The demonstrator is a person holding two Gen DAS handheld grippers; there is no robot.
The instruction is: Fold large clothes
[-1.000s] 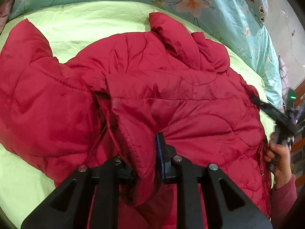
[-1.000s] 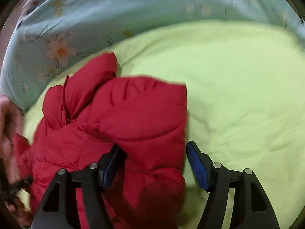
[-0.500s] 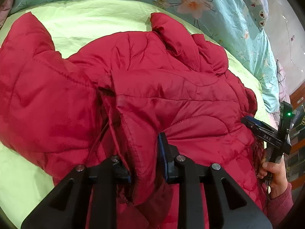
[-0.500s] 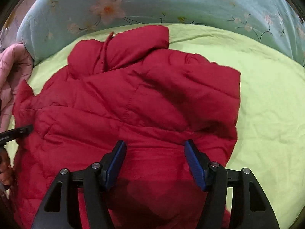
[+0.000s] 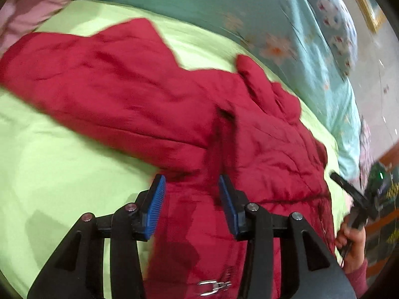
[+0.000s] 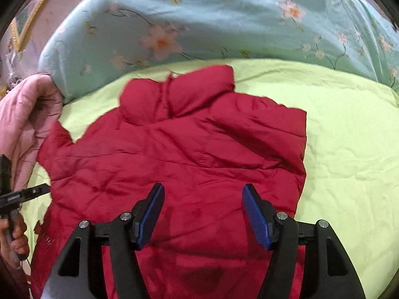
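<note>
Left gripper (image 5: 190, 199): we hold its blue-padded fingers (image 5: 155, 205) apart, gripping nothing.
Right gripper (image 6: 203, 211): our fingers (image 6: 256, 215) spread wide, nothing between them.
Right hand (image 5: 352, 243): wrapped round our gripper's handle.
Left hand (image 6: 15, 239): likewise.

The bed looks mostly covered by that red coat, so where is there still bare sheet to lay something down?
Bare green sheet lies right of the red jacket, up to the floral quilt. More shows left of the open left gripper. The pink blanket crowds the jacket's other side.
</note>
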